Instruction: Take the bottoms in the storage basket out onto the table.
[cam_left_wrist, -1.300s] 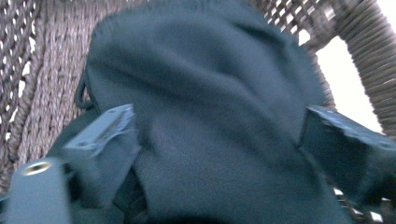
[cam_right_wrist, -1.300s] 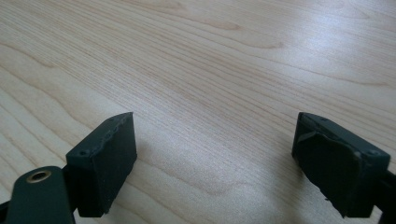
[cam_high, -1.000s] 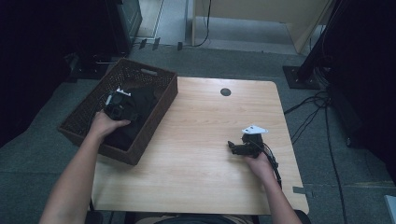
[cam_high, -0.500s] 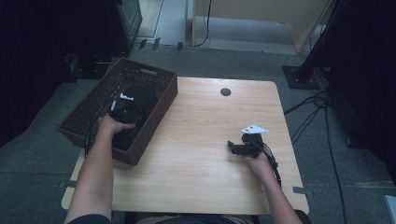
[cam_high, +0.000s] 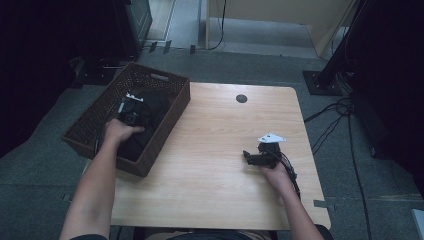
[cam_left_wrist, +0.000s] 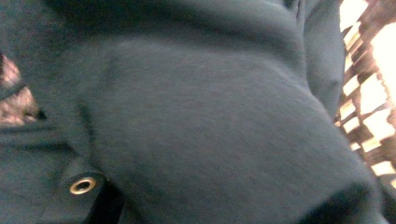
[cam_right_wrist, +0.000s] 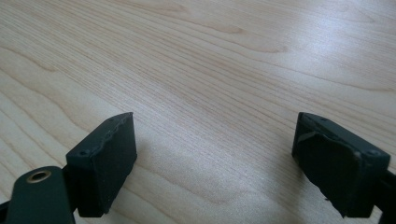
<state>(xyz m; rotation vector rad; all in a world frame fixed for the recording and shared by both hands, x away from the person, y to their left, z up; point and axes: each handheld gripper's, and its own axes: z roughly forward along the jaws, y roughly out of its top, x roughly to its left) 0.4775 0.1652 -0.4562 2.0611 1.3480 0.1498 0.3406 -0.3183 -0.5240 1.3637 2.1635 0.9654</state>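
The left gripper (cam_high: 131, 111) was down inside the dark brown woven wicker basket (cam_high: 165, 82) that stood at the far left corner of the pale wooden table (cam_high: 215, 165), overhanging its left edge. The gripper's tip was sunk into the dark teal fabric garment (cam_high: 150, 122) lying in the basket. In the left gripper view that garment (cam_left_wrist: 196, 130) crowded right up to the lens in soft folds, with a small brass eyelet (cam_left_wrist: 82, 185) low at the left and the basket weave (cam_left_wrist: 369, 107) bright along the right side. The jaws had just been closing, with the cloth between them; whether the pads actually pinched it could not be made out, since the jaws were buried in the fabric.

The right gripper (cam_high: 250, 157) rested near the table's right edge, well apart from the basket, held by the person's right hand (cam_high: 275, 175). In the right gripper view its jaws stood wide apart, released, with bare wood grain (cam_right_wrist: 210, 93) between them and nothing in their grasp.
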